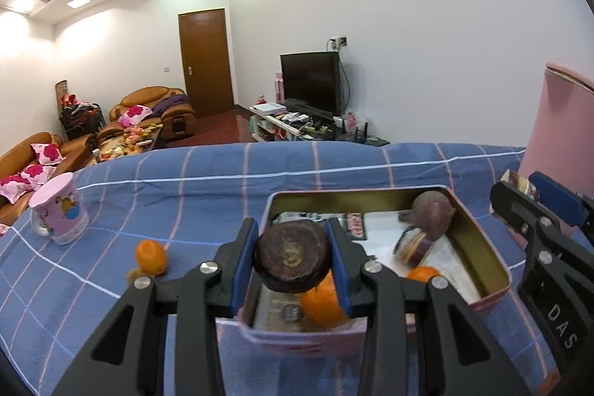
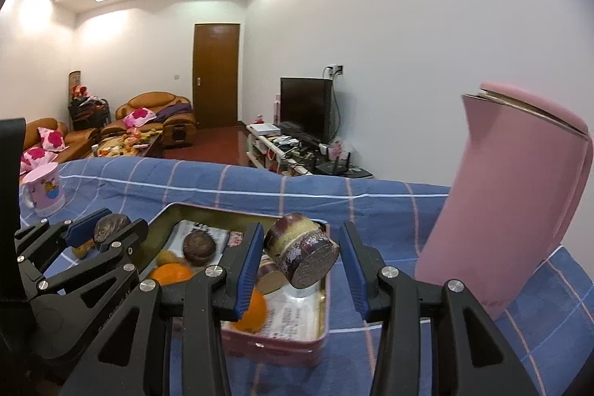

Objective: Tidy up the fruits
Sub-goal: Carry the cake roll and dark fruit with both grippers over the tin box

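Fruit held over tin (image 1: 482,240).
A dark fruit (image 1: 292,253) is clamped in the left gripper (image 1: 293,258); a cut piece (image 2: 302,251) sits between the right gripper (image 2: 302,262) pads, contact not discernible.

Both cameras ride low and close over the pink tin (image 1: 493,270), each looking forward along its own claw and tilted slightly down. The left wrist view sits at the tin's near left corner and catches the right claw (image 1: 519,190) past the tin's right side. The right wrist view hangs over the tin (image 2: 319,321) nearer its right end, with the left claw (image 2: 107,227) off to the tin's left. Both share the tin, the blue checked cloth (image 1: 208,180), the pink kettle (image 2: 512,210) right of the tin, and the television (image 2: 305,106) far beyond it.
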A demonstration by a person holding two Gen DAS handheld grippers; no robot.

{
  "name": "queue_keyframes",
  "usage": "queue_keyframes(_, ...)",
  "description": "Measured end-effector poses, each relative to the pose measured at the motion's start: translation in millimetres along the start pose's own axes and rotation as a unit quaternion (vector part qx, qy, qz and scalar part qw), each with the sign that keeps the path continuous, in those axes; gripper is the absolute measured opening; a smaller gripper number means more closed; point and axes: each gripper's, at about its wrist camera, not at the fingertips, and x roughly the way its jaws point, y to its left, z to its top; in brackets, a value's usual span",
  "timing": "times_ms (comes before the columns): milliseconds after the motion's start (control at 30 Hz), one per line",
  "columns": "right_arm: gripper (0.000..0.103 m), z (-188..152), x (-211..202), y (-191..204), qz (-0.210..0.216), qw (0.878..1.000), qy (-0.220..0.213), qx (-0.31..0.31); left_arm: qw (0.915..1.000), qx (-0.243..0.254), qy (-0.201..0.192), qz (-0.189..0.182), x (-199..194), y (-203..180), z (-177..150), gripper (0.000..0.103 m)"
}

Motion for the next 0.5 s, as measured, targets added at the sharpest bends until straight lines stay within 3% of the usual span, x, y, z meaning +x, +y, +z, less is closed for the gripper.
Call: queue_keyframes(500,0.044,2.5,15.8,-5.1,-0.009,1.000,0.013,0.005,0.9994,-0.001,0.027,-0.022,31.0,-11.0,14.0,0.039)
